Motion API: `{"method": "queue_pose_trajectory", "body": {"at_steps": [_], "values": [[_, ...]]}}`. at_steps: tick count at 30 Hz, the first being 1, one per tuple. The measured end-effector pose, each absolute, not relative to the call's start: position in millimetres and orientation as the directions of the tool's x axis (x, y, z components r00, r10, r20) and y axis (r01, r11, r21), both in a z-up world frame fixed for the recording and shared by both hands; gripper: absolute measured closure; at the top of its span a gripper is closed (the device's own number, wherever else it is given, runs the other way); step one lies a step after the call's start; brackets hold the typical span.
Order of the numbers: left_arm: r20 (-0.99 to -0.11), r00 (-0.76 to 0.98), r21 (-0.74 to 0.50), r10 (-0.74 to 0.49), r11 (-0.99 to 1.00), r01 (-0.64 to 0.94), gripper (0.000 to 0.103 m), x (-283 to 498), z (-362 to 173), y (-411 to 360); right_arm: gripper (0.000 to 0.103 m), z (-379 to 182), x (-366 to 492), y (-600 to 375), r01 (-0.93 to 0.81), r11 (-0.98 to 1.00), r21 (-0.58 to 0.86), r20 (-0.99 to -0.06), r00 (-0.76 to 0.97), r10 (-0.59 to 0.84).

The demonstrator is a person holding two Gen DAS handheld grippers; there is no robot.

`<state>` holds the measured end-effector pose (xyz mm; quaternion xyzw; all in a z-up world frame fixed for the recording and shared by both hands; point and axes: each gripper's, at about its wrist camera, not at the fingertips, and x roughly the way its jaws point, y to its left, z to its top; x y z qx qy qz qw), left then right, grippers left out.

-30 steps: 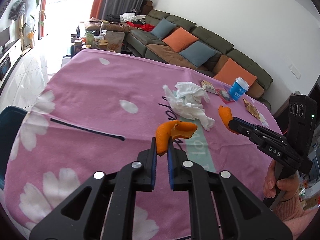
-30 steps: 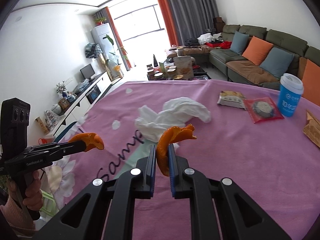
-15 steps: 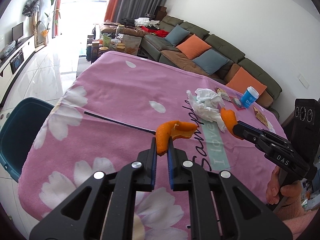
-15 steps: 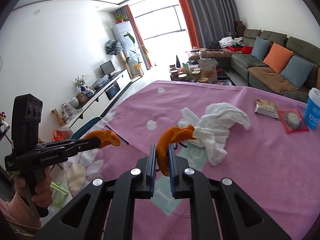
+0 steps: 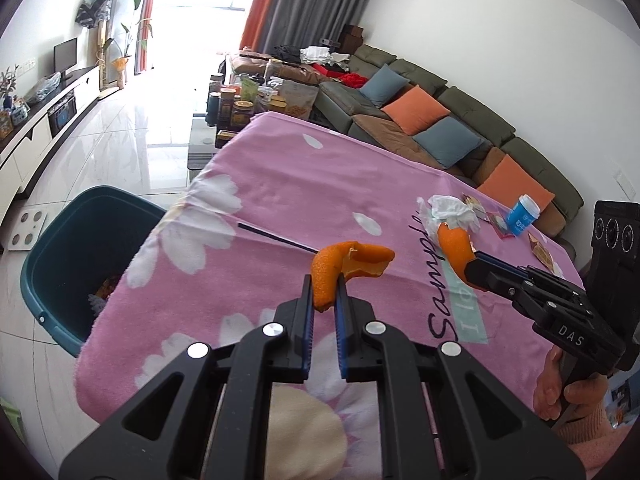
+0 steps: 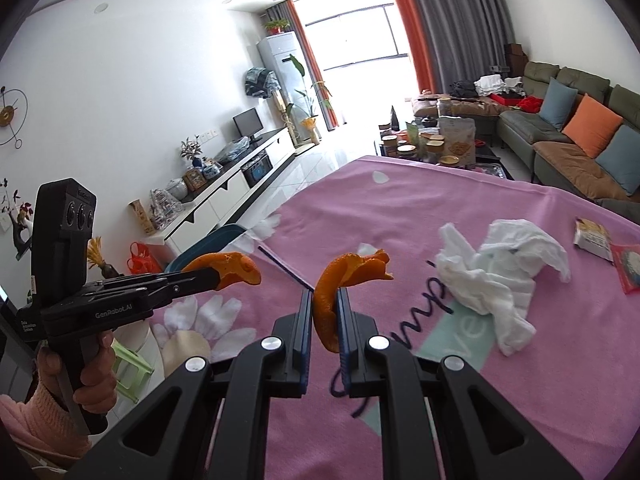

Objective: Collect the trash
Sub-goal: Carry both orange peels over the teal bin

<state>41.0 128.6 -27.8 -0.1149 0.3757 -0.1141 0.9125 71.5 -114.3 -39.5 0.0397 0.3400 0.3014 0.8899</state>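
Underneath, a pink flowered cloth (image 5: 280,184) covers the bench, crumpled tissue (image 6: 500,276) lying on it. Each gripper, left (image 5: 324,280) and right (image 6: 325,294), pinches an orange peel (image 5: 348,260) aloft. Beside the bench, the teal bin (image 5: 80,248) is half hidden, contents unclear.

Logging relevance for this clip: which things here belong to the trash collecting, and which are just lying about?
Job:
- curled orange peel in left hand-held gripper
- second orange peel in right hand-held gripper
- crumpled white tissue
- teal plastic bin

Lying about:
- blue paper cup
- thin black stick
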Motion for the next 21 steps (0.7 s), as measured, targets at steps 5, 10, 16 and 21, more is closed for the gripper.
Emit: {"method": "queue_pose_trajectory", "body": {"at_steps": [5,10,16,21], "values": [[-0.655,0.707,-0.296,-0.266,0.951,0.084,0.093,36.1,-26.8,147.1,0.093,-38.6,74.1,-96.2,-0.541,0.794,0.279,-0.582,0.562,0.588],[-0.652,0.72,-0.297,-0.238,0.954,0.046,0.093,30.0,-26.8,165.3,0.093,-38.5,76.6,-80.3,-0.566,0.775,0.281,-0.586,0.538,0.606],[-0.652,0.73,-0.301,-0.204,0.954,-0.001,0.093,26.2,-28.2,185.3,0.093,-36.8,83.1,-61.9,-0.593,0.752,0.289,-0.589,0.509,0.628],[-0.647,0.743,-0.295,-0.167,0.954,-0.042,0.093,23.1,-25.7,203.0,0.093,-35.7,89.6,-46.1,-0.623,0.723,0.297,-0.592,0.474,0.652]]}}
